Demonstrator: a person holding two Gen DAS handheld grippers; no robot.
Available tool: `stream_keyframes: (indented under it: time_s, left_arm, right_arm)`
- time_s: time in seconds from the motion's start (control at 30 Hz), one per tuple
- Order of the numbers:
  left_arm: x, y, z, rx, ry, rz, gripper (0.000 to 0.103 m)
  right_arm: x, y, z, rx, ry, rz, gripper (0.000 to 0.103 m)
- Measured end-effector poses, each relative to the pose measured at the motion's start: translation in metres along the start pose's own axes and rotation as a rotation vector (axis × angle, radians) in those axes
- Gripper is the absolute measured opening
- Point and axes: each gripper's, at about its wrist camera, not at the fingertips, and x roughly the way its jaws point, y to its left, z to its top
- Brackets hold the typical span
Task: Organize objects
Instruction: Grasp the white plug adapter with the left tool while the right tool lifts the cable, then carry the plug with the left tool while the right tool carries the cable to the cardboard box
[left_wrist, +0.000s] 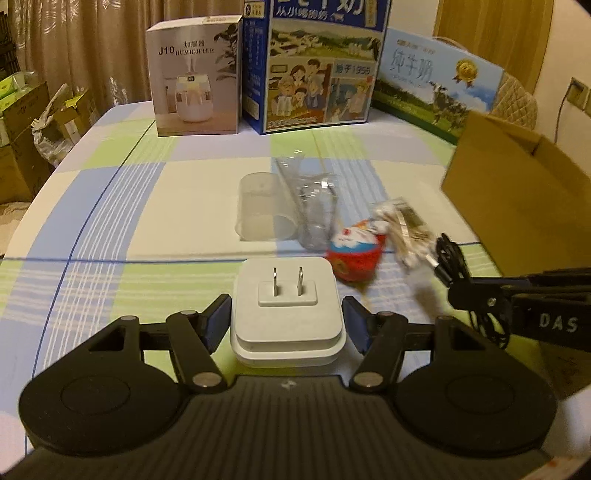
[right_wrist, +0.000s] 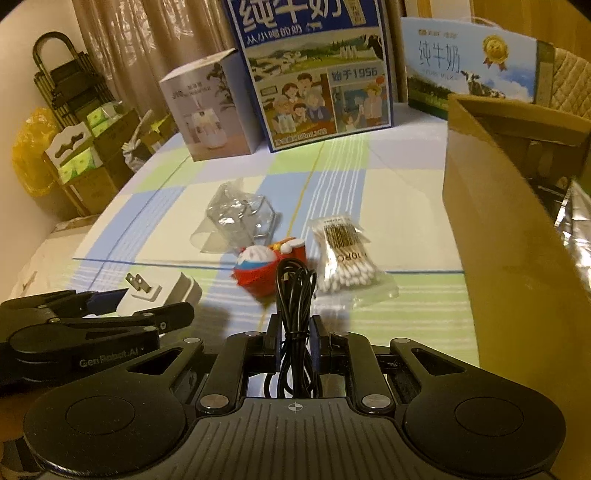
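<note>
Left tool (left_wrist: 286, 314) wide, pads flanking white square plug adapter (left_wrist: 287, 295) on bench, prongs up. Right tool (right_wrist: 294, 334) grips coiled black cable (right_wrist: 295, 291); brown cardboard box (right_wrist: 509, 240) to its right.

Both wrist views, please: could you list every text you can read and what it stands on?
"J10 HUMIDIFIER": white humidifier box.
"纯牛奶", "从小喝的奶", "始于1956": blue milk carton; its bottom line is too small.
"纯牛奶", "PURE MILK": light-blue milk box.
"DAS": right tongs, on the arm.
"GenRobot.AI": left tongs, on the arm.
Cotton swab bag: print blurred.
</note>
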Motion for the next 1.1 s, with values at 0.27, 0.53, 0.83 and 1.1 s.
stream_keyframes:
  time_s: [0.27,0.53,0.83,1.1]
  left_arm:
    - [-0.067,-0.033,-0.011,-0.041,-0.025,-0.051,0.060]
    - [-0.127,-0.070,-0.012,-0.027,-0.078,-0.086,0.060]
    - [-0.173,-0.109,-0.016,0.026,-0.115,-0.119,0.060]
    - [-0.190,-0.146,-0.012,0.080,-0.134,-0.155,0.060]
  right_arm:
    - [-0.066,0.004,-0.017,0.029,-0.050,-0.019,0.011]
    - [-0.139,0.003,-0.026,0.030,-0.114,-0.064,0.012]
    - [-0.195,-0.012,-0.040,0.052,-0.169,-0.101,0.012]
    - [-0.231,-0.040,-0.047,0.095,-0.212,-0.135,0.012]
